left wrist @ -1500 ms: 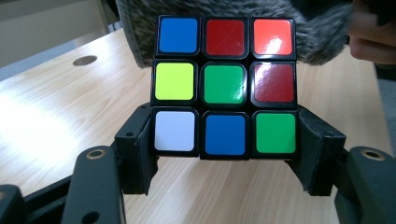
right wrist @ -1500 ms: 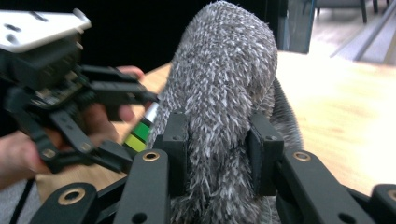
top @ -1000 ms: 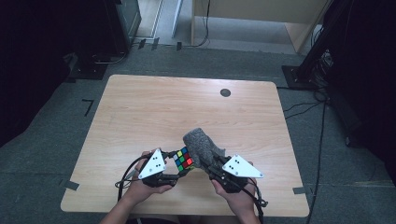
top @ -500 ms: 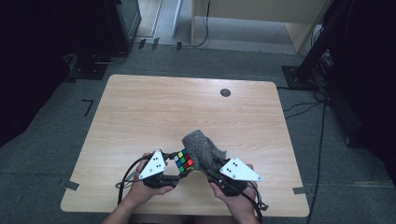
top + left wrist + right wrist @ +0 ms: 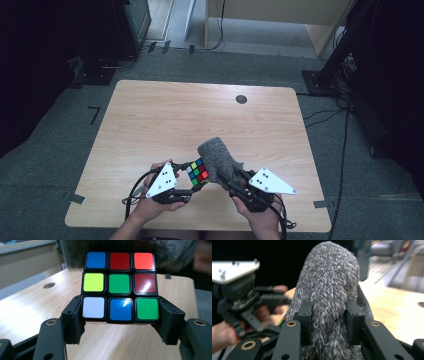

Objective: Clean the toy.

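Your left gripper (image 5: 120, 322) clamped on the colour cube (image 5: 120, 286) at frame centre, your right gripper (image 5: 329, 320) pinching the grey fuzzy cloth (image 5: 329, 285) — lower middle of the table (image 5: 150, 120) in the high view.

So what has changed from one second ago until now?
Very little. The grey fuzzy cloth in the right tool stays pressed against the puzzle cube, perhaps a touch higher. The left tool still clamps the cube over the table.
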